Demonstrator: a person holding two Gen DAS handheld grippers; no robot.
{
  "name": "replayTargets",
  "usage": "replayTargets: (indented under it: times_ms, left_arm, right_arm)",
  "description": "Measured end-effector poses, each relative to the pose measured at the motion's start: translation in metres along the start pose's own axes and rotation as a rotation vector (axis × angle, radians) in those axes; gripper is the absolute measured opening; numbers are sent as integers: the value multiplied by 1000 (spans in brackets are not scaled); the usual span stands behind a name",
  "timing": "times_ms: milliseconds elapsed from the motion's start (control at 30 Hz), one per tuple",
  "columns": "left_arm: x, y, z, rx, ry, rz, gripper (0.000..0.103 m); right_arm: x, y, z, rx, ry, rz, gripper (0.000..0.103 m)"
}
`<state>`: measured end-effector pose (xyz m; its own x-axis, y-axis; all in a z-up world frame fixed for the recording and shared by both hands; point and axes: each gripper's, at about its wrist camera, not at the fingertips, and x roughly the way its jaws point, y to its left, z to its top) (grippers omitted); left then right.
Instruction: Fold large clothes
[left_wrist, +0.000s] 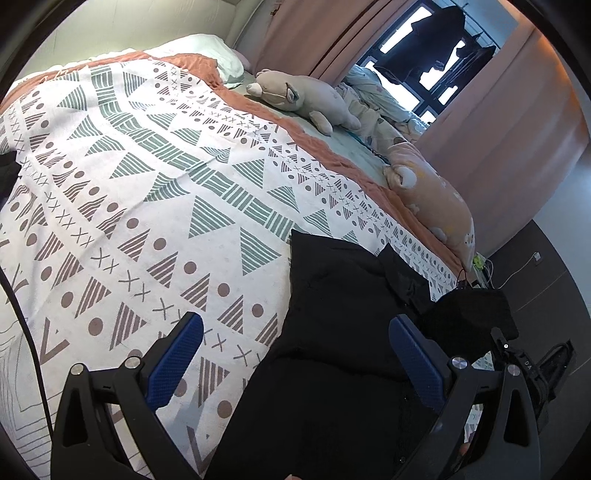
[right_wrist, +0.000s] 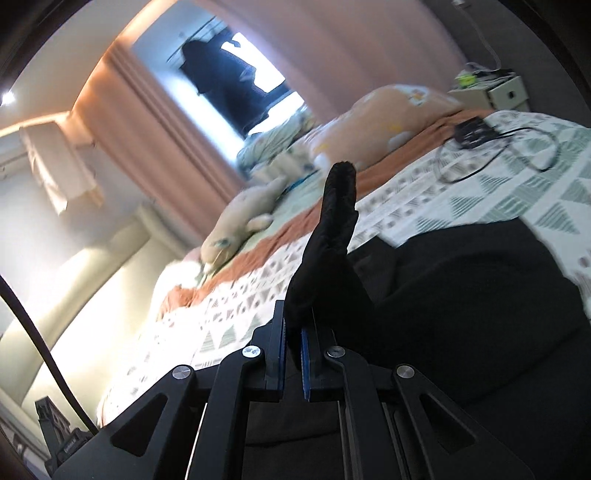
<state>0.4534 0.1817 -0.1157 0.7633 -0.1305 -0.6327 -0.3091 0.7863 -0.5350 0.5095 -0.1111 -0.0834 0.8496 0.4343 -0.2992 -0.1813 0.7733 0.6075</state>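
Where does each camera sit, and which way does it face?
Left wrist: on the left gripper, angled down over the bedspread and black garment; open blue fingers show.
Right wrist: on the right gripper, tilted, facing the curtains; fingers shut on the garment.
Shared: garment, bedspread, plush toy, window.

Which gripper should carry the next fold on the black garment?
Right. The right gripper is already clamped on a raised fold of the black garment; the left gripper is open, holding nothing.
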Motion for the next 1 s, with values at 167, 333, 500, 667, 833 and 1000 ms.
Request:
replayTargets:
  times_ms: [167,333,500,667,833,1000]
  left_arm:
    - [-5,12,5,-35,-5,-2,103]
    - [-6,16,7,-46,-11,0,103]
    - [-5,16,6,-44,-5,1,103]
    - [-6,13,5,-41,-5,10,103]
    - [-8,1,0,-13,-5,-3,103]
    - [-13,-21,-10,60,5,-1,103]
  right_arm:
    - [49,19,-9,-35,87,31,3]
    - [122,11,-24,33,303,128,13]
    - [150,11,-49,104,440,179,88]
    - [151,4,-33,101,440,156,88]
    - [124,-15,-22,95,385,83,88]
    - [80,-32,-18,83,342,5,88]
